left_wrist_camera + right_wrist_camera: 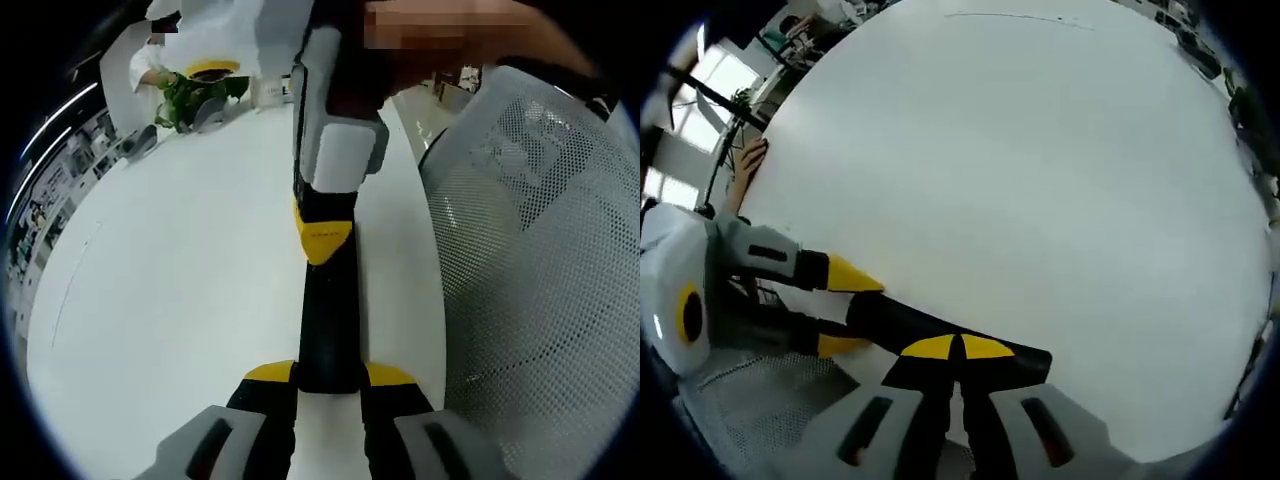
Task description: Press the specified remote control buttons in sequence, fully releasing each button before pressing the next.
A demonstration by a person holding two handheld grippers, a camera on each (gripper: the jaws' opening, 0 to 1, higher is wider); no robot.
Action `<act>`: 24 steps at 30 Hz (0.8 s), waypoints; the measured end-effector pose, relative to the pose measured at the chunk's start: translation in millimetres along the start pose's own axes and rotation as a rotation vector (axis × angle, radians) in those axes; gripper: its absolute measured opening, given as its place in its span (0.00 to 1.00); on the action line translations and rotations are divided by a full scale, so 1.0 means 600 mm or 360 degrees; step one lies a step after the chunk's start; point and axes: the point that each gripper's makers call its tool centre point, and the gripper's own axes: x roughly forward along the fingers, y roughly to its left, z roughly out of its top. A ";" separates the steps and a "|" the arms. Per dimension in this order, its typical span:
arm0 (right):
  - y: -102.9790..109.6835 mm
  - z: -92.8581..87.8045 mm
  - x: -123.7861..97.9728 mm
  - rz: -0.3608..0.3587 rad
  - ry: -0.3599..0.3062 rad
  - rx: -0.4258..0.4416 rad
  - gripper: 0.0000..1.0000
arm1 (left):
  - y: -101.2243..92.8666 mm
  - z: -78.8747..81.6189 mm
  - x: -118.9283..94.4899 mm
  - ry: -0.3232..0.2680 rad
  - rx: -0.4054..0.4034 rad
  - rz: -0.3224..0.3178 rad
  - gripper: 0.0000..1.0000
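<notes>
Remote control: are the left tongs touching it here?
Touching. The left gripper view shows the left tongs closed on the black remote control, with a yellow tip pressed against each side of it.

The long black remote control (328,320) has its near end hidden between the left claw (330,395) tips; no buttons are legible. In the right gripper view, the right claw (958,365) covers the remote's middle. Items by the green plant (190,95) at the desk's (170,290) far edge are too small to identify.
</notes>
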 end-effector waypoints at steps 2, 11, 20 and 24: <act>-0.001 0.001 0.000 0.0003 0.0044 0.0012 0.00 | 0.000 0.000 0.000 -0.0002 -0.0001 0.0000 0.24; 0.003 0.002 0.005 -0.0028 0.0223 -0.0038 0.00 | 0.001 0.000 0.000 0.0004 -0.0013 0.0000 0.24; 0.004 0.003 0.008 -0.0073 0.0292 -0.0097 0.00 | 0.001 0.000 0.001 0.0007 -0.0018 0.0002 0.24; 0.004 0.005 0.010 -0.0117 0.0282 -0.0140 0.00 | 0.001 0.000 0.001 0.0010 -0.0020 0.0003 0.24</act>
